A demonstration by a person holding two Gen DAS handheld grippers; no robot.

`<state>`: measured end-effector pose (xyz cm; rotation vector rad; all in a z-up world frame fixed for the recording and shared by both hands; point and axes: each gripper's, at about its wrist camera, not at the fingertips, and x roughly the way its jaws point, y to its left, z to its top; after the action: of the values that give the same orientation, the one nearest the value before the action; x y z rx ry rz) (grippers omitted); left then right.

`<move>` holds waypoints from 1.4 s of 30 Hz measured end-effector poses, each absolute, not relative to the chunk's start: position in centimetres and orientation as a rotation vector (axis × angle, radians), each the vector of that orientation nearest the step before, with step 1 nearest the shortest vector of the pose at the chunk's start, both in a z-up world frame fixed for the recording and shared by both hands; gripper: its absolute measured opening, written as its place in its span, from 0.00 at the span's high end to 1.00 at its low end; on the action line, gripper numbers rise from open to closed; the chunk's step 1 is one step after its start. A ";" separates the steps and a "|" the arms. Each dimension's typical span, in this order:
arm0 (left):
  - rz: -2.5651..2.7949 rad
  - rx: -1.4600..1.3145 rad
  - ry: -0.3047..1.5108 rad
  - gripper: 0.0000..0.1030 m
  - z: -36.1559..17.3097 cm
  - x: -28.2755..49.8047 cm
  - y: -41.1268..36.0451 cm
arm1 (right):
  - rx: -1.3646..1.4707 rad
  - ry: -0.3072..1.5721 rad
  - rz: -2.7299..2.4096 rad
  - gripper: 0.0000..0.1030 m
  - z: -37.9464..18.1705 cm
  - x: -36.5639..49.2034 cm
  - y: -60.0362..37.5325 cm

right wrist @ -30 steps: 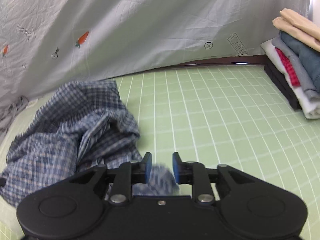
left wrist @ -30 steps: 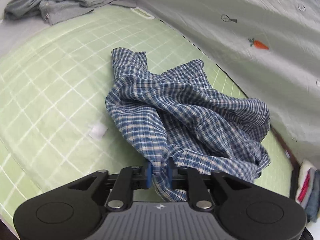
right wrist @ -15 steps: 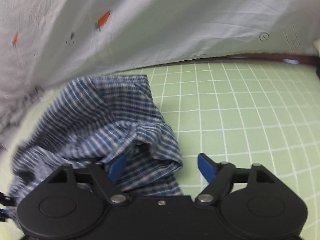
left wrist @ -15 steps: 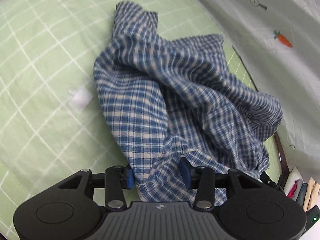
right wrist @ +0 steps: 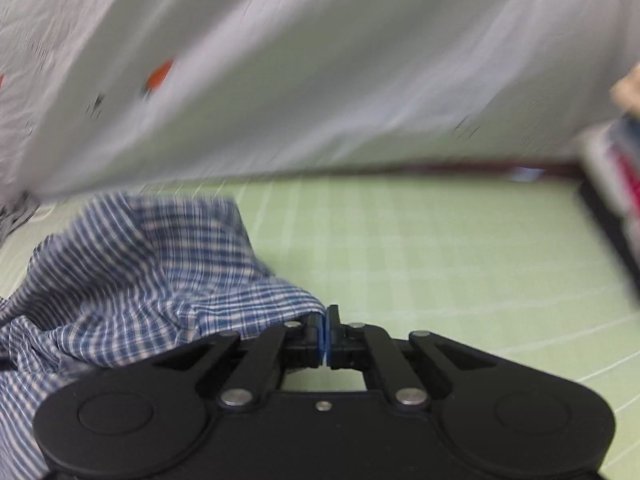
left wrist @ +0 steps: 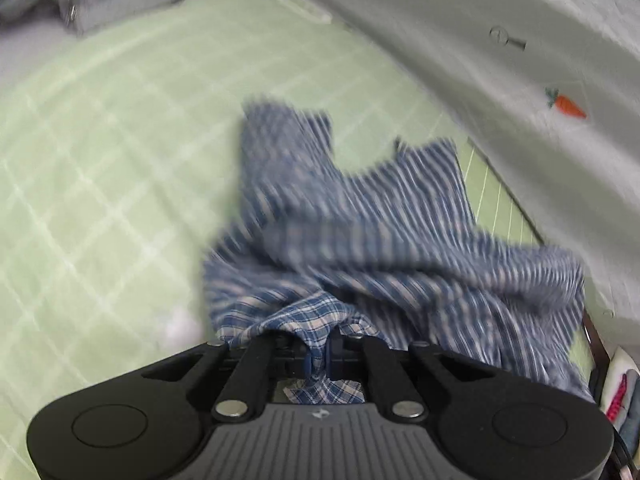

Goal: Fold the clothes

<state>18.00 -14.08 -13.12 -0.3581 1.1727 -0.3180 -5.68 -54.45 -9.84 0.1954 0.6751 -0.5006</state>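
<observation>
Jaws of both grippers pinch the rumpled blue plaid shirt [left wrist: 360,240] on green bedding [left wrist: 100,160].

black left gripper [left wrist: 317,354], grey ribbed housing, silver screws, blue-padded jaws.

Green checked mat [right wrist: 440,248], carrot-print white sheet [right wrist: 320,80]
</observation>
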 end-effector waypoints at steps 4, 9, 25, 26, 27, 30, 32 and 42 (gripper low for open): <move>-0.367 -0.317 1.049 0.95 -8.9 20.8 -14.9 | 0.017 0.524 -0.651 0.99 -3.4 -9.9 -54.8; -0.382 -0.352 0.922 0.94 -5.3 23.7 -16.4 | -0.167 0.369 -0.775 0.98 2.0 -13.2 -54.2; -0.318 -0.304 1.237 0.34 -15.0 14.3 -18.2 | 0.168 0.786 -0.748 0.00 -10.0 -14.4 -52.7; -0.339 -0.305 1.256 0.34 -15.4 13.7 -18.7 | 0.184 0.800 -0.726 0.00 -10.6 -14.5 -52.5; -0.363 -0.304 1.271 0.33 -15.7 13.2 -19.2 | 0.202 0.812 -0.706 0.00 -11.3 -14.2 -52.6; -0.447 -0.295 1.284 0.31 -15.9 12.5 -21.0 | 0.234 0.849 -0.656 0.00 -13.0 -13.8 -52.3; -0.477 -0.299 1.270 0.31 -15.8 12.6 -22.0 | 0.237 0.879 -0.628 0.00 -13.9 -13.4 -52.3; -0.535 -0.199 1.302 0.84 -16.3 14.0 -25.5 | 0.301 0.885 -0.617 0.52 -14.7 -13.5 -54.0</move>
<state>14.03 -25.53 -16.33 -0.1989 1.3015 -0.5346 -13.54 -53.96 -14.72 0.3006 0.8849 -0.6174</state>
